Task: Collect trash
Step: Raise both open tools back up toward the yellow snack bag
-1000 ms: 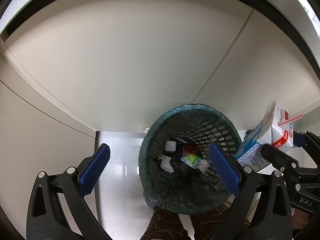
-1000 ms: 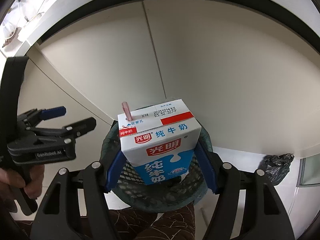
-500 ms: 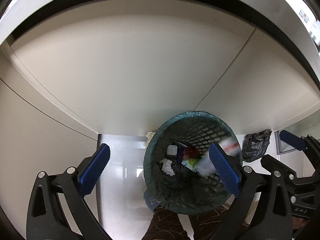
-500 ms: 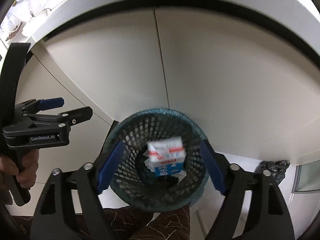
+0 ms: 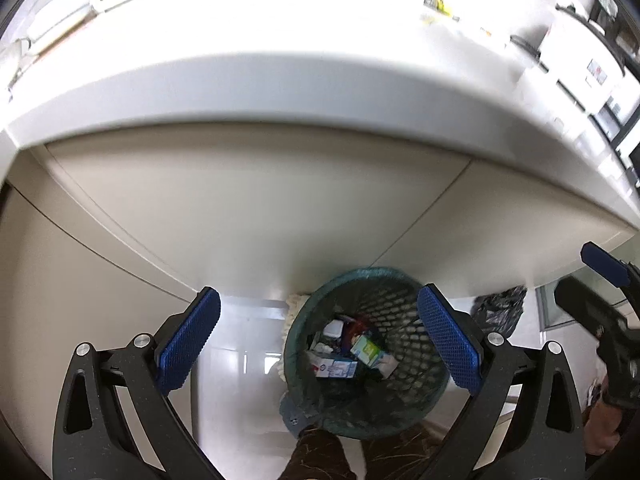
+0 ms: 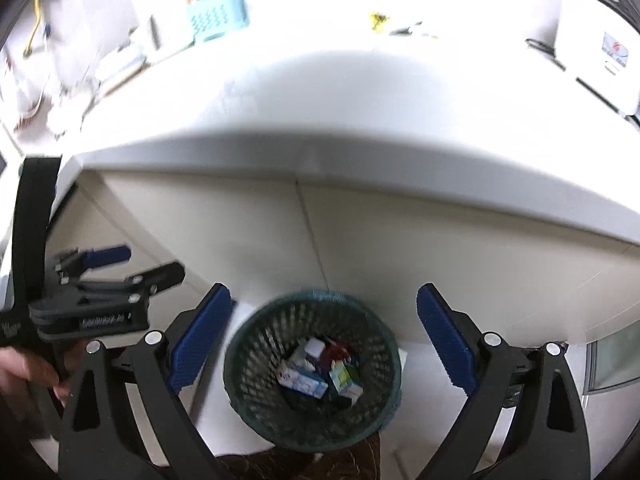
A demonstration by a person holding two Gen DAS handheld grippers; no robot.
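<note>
A dark green mesh waste bin (image 5: 404,284) stands on the floor below a white counter; it also shows in the right wrist view (image 6: 260,320). A blue-and-white milk carton (image 5: 334,368) lies inside it among other trash, and shows in the right wrist view (image 6: 302,382) too. A green-and-white small carton (image 5: 366,348) lies beside it. My left gripper (image 5: 320,344) is open and empty above the bin. My right gripper (image 6: 322,344) is open and empty above the bin.
A white counter (image 5: 320,80) overhangs beige cabinet fronts (image 5: 240,208). A teal basket (image 6: 216,18) and small yellow scraps (image 5: 438,4) lie on the counter. A black bag (image 5: 500,312) sits on the floor right of the bin.
My right gripper opened and let the milk carton fall into the bin. Both grippers have risen, so the counter top has come into view.
</note>
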